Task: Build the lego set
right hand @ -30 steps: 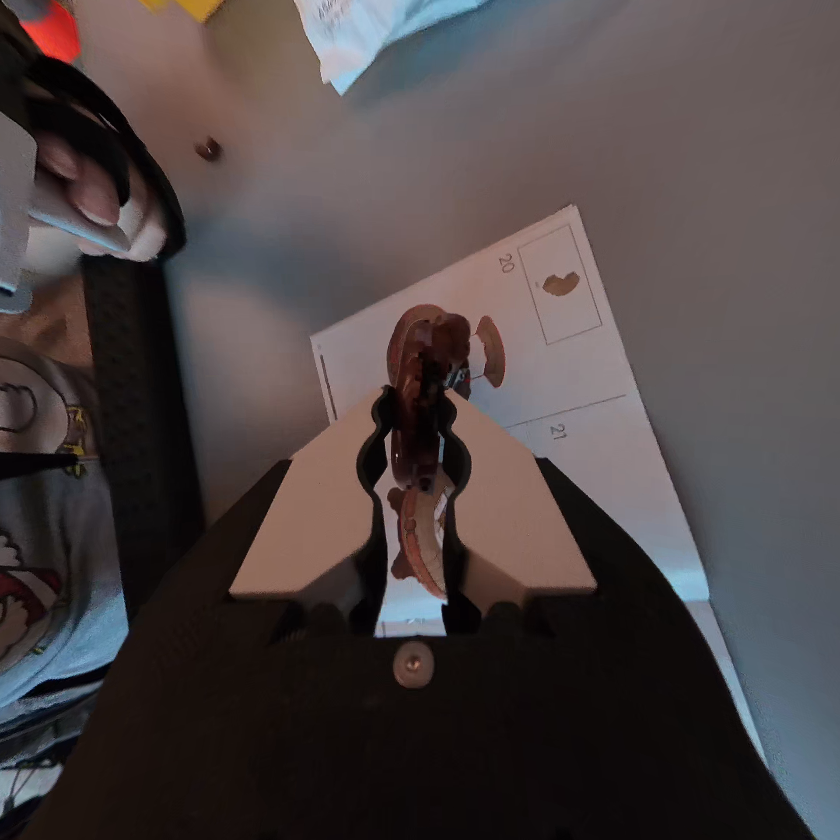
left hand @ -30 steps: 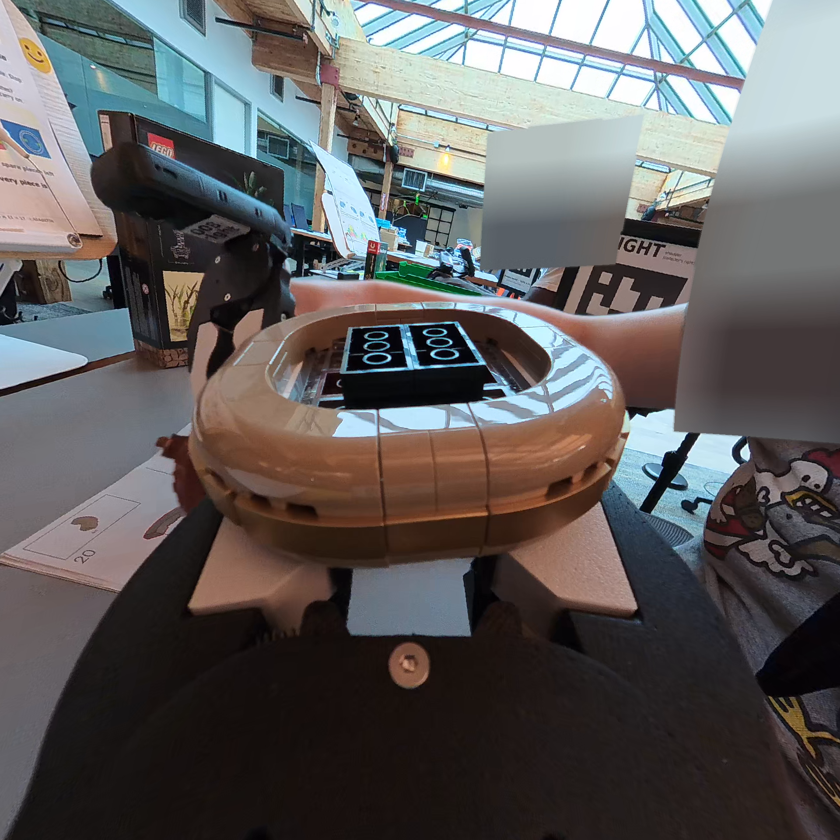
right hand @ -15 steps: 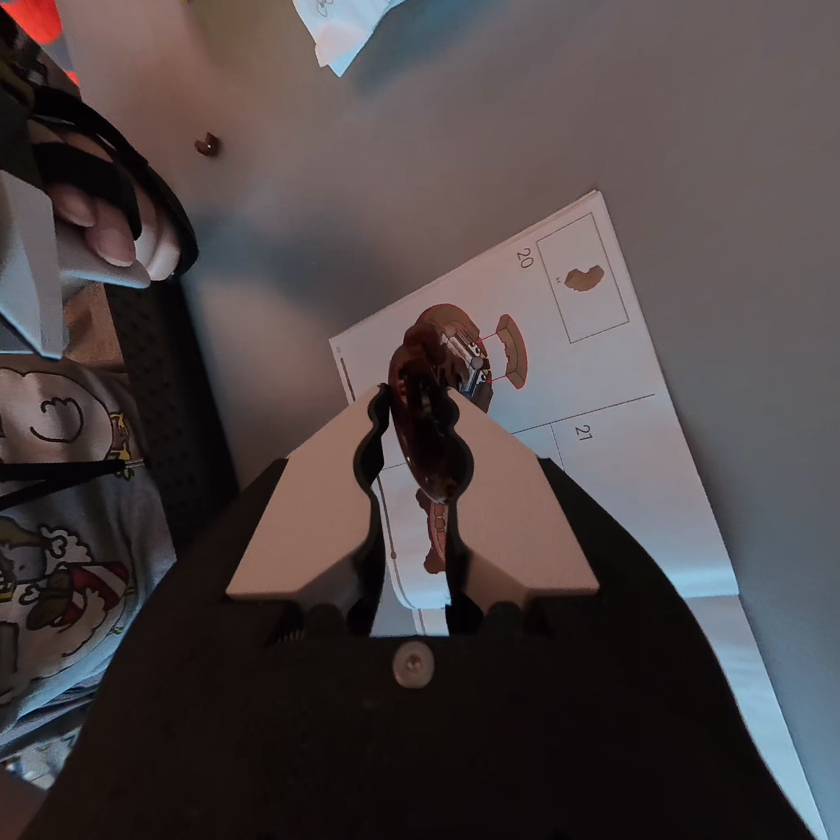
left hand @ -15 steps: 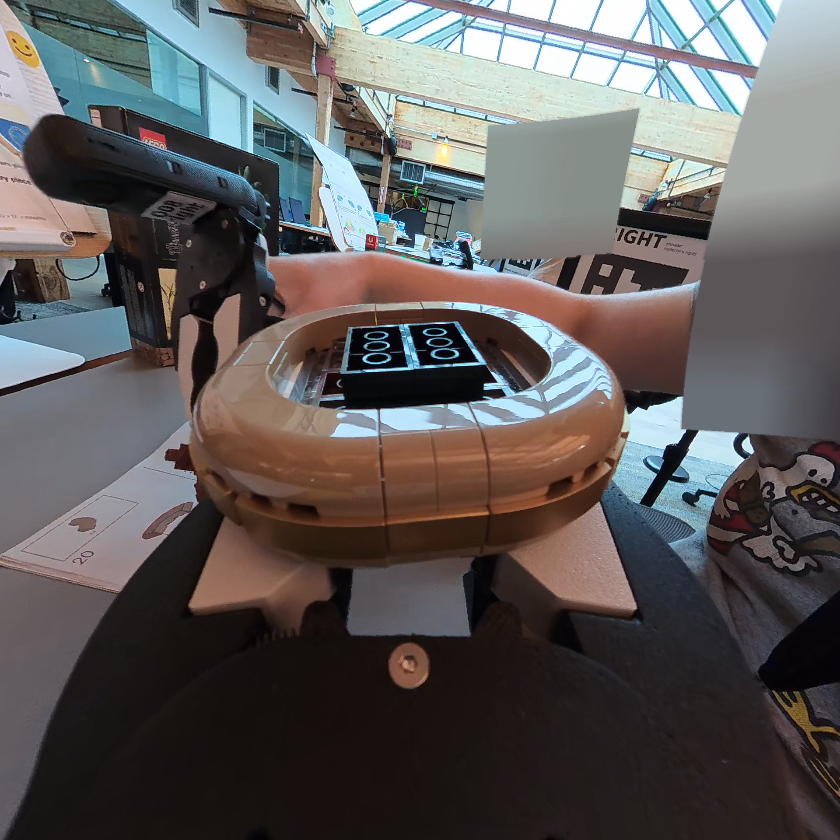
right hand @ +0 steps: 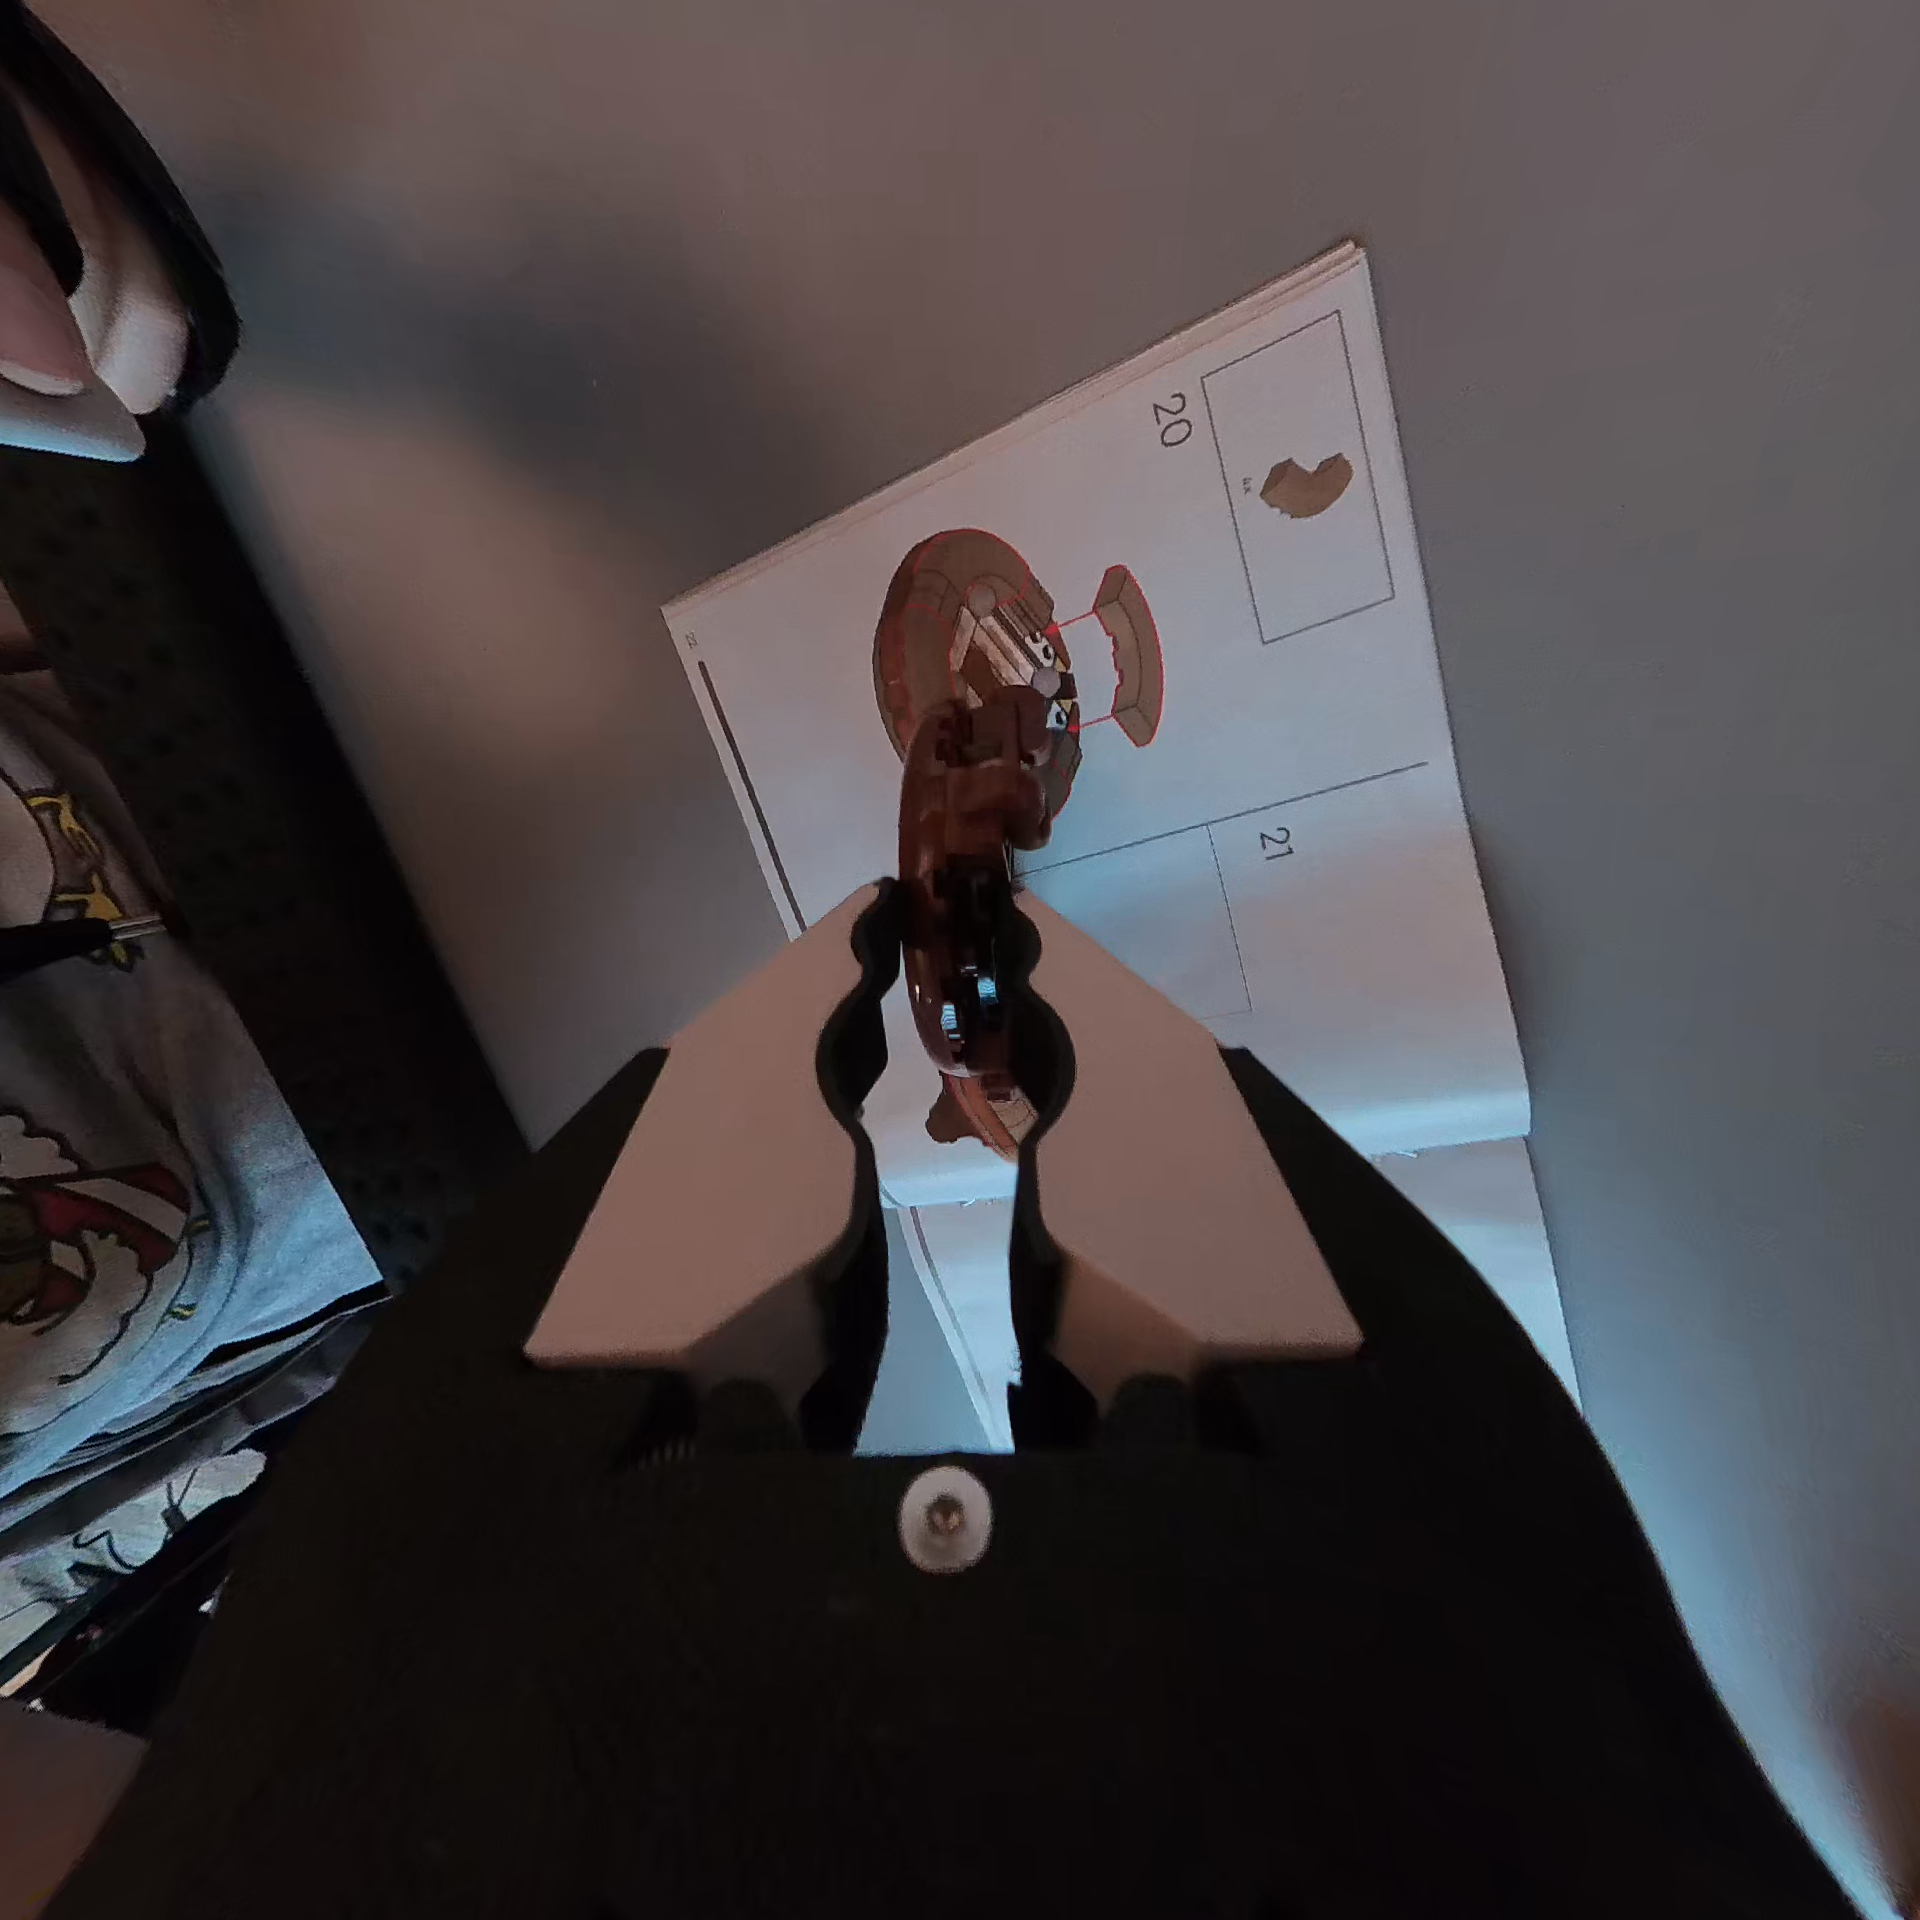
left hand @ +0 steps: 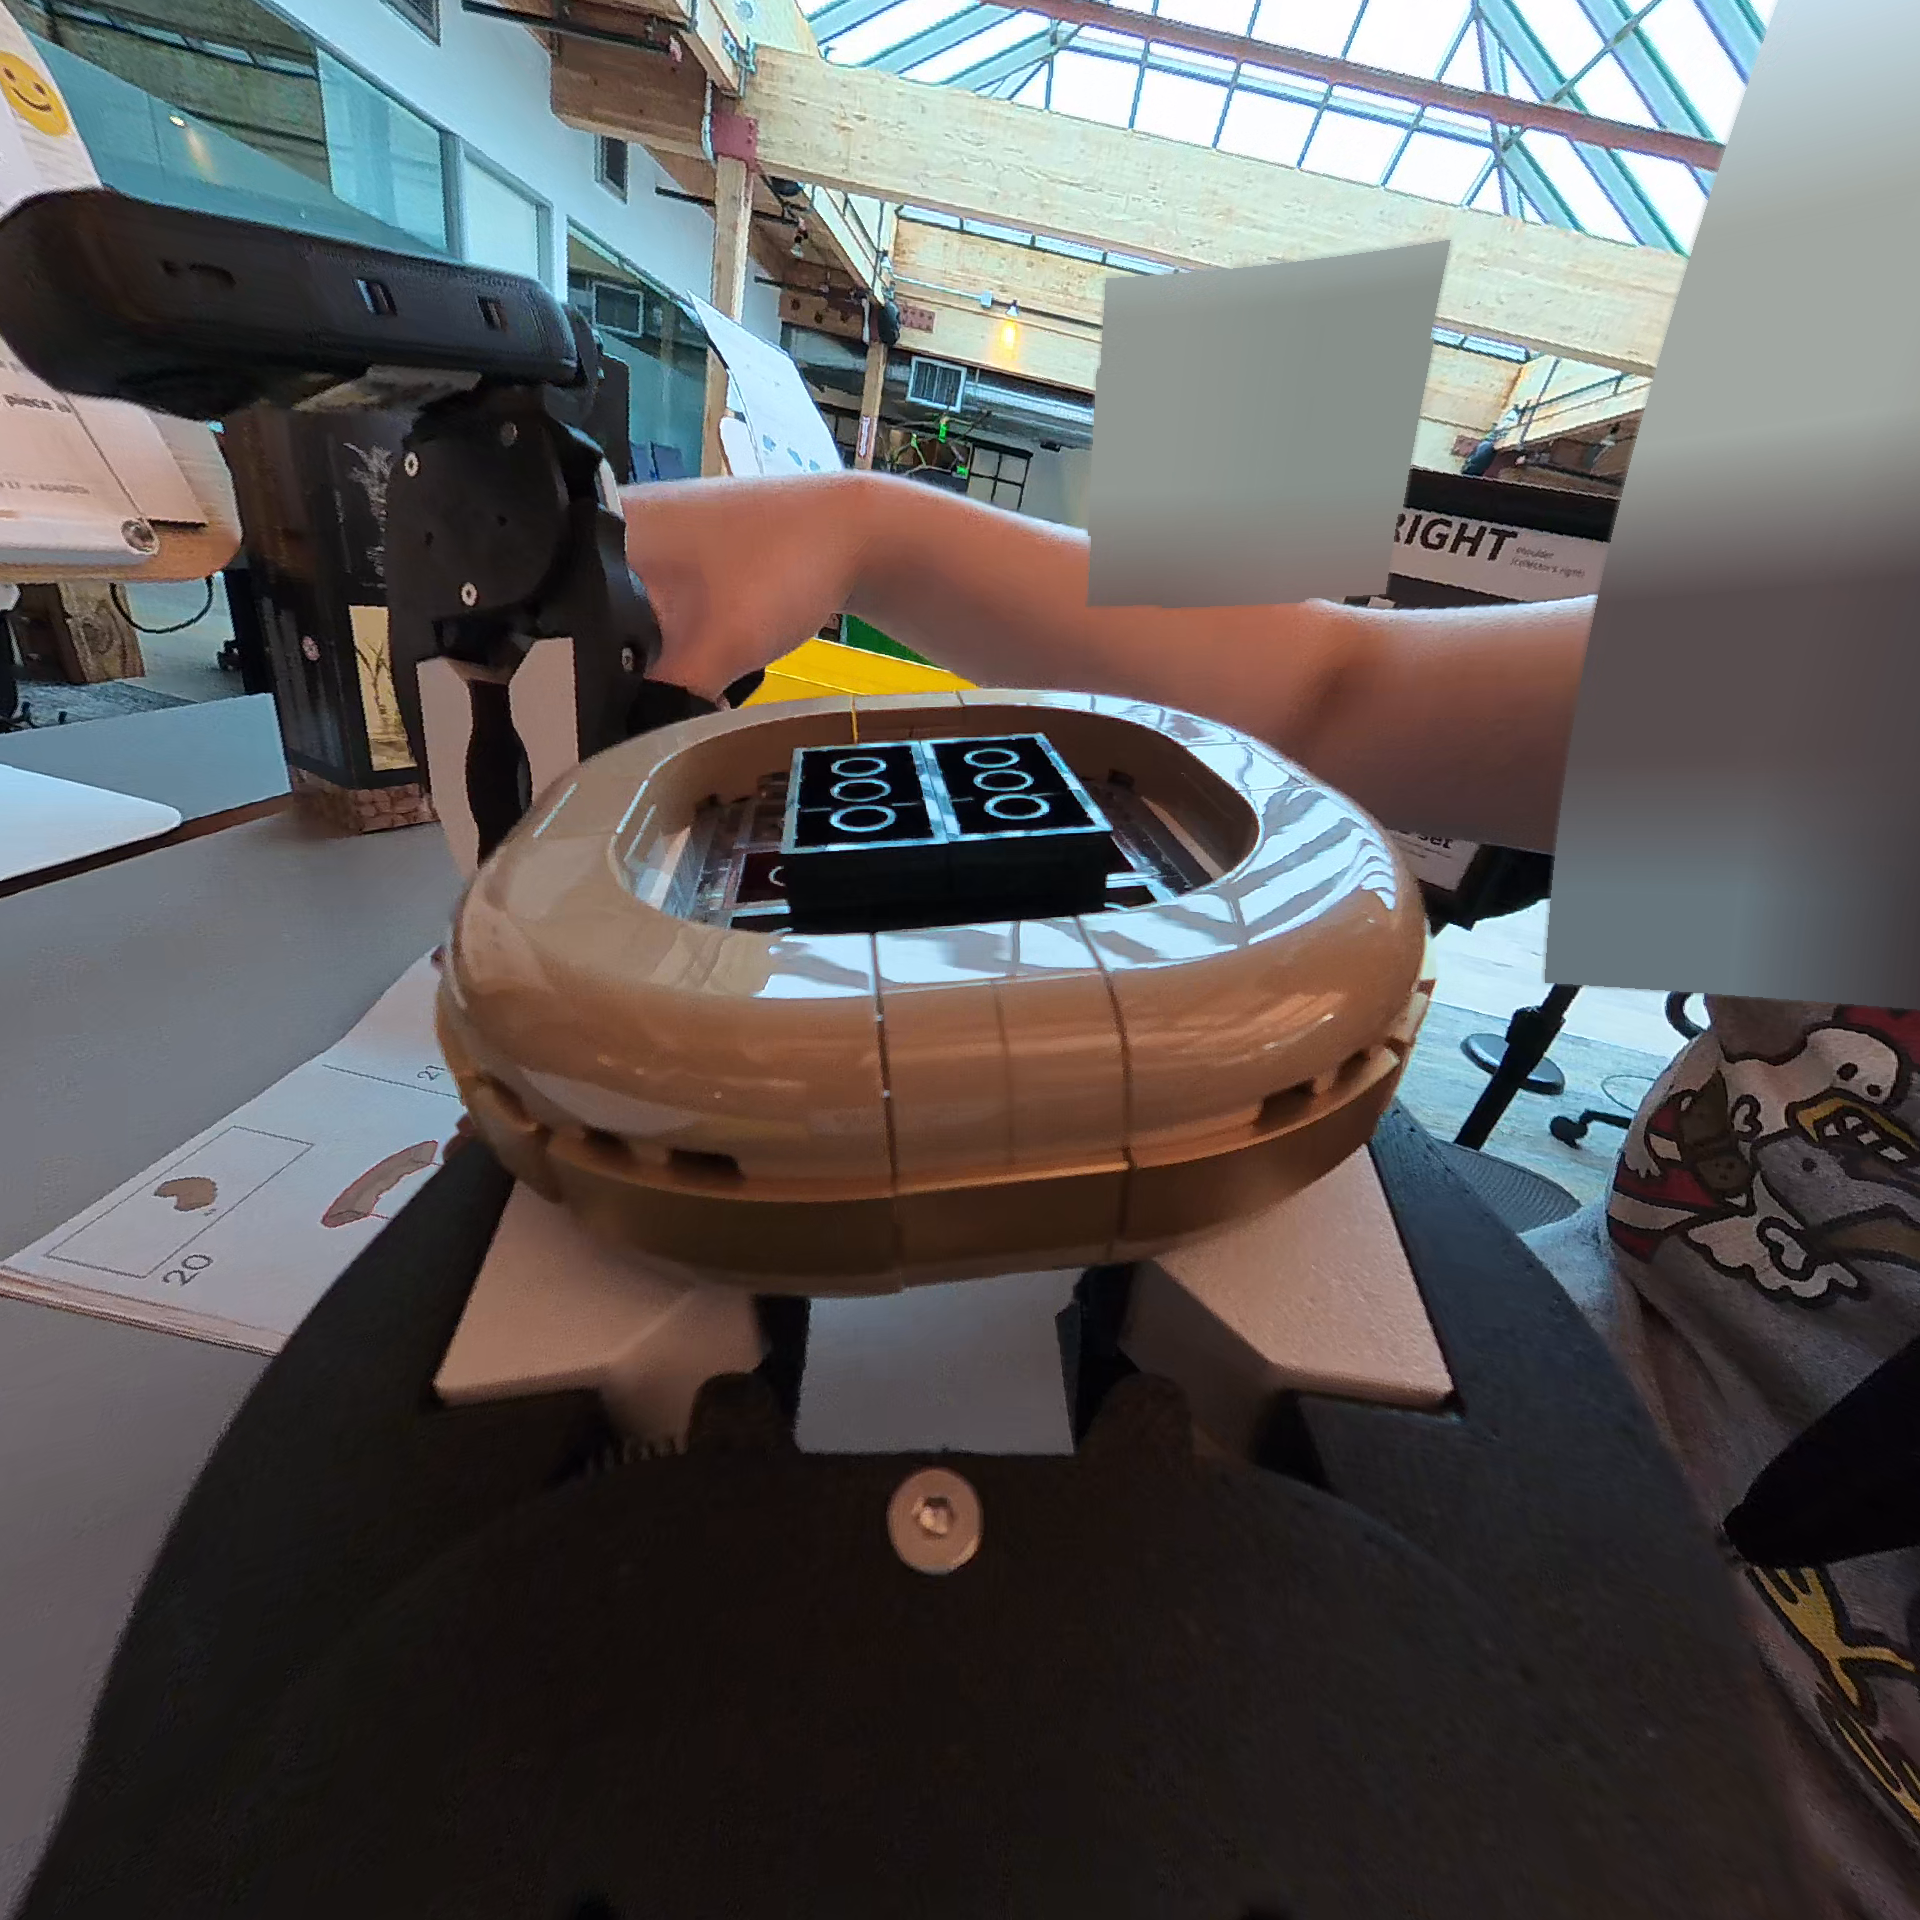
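My left gripper (left hand: 935, 1236) is shut on a tan rounded Lego ring (left hand: 914, 1049) with black studded bricks (left hand: 935, 821) in its middle, held level above the grey table (left hand: 156, 987). My right gripper (right hand: 951, 914) is shut on a small dark brown Lego sub-assembly (right hand: 971, 821), which sticks out past the fingertips. It points down over the open instruction booklet (right hand: 1299, 935). In the left wrist view the right gripper (left hand: 499, 758) hangs just behind the ring's left rim, held by a person's hand (left hand: 717, 592). The brown piece is hidden there.
The booklet (left hand: 239, 1195) lies on the table left of the ring. A black set box (left hand: 343, 644) and a paper stand (left hand: 83, 468) are at the back left. The person's arm (left hand: 1091, 644) crosses behind the ring. The table edge and the person's shirt (right hand: 94, 1195) are at the right view's left.
The right gripper, still holding the brown piece, has come closer to the ring and to the booklet. The left gripper has kept the ring almost still.
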`<control>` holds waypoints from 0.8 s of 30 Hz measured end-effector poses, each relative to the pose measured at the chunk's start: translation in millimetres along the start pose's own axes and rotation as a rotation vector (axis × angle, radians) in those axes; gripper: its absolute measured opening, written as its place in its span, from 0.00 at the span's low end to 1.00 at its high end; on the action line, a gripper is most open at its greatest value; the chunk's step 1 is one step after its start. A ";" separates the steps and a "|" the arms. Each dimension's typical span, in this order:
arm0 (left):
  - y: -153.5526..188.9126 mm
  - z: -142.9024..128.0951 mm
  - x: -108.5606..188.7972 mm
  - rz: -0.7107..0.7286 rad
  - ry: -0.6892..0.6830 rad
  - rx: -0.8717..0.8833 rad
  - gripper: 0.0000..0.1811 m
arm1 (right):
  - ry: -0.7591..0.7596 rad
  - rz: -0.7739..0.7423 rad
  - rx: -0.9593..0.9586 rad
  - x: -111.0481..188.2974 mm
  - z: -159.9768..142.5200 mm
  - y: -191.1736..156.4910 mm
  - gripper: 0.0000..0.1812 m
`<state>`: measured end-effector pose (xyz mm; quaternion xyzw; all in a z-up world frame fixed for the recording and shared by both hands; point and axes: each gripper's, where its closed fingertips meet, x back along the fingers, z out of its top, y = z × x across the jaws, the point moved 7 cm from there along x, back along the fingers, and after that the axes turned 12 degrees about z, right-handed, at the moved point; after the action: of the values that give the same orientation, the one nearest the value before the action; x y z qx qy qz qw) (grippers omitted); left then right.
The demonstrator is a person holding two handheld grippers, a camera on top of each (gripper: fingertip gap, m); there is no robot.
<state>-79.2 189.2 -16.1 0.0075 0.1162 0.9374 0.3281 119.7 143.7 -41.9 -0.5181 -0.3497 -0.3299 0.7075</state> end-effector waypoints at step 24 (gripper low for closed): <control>6.3 22.2 -21.2 -0.126 -0.022 -0.055 0.34 | 0.862 -0.261 0.489 96.3 -57.3 -96.0 0.09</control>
<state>-64.4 176.1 8.2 0.0016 0.0868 0.9177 0.3876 100.7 54.8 74.4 -0.1064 -0.1548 -0.5077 0.8408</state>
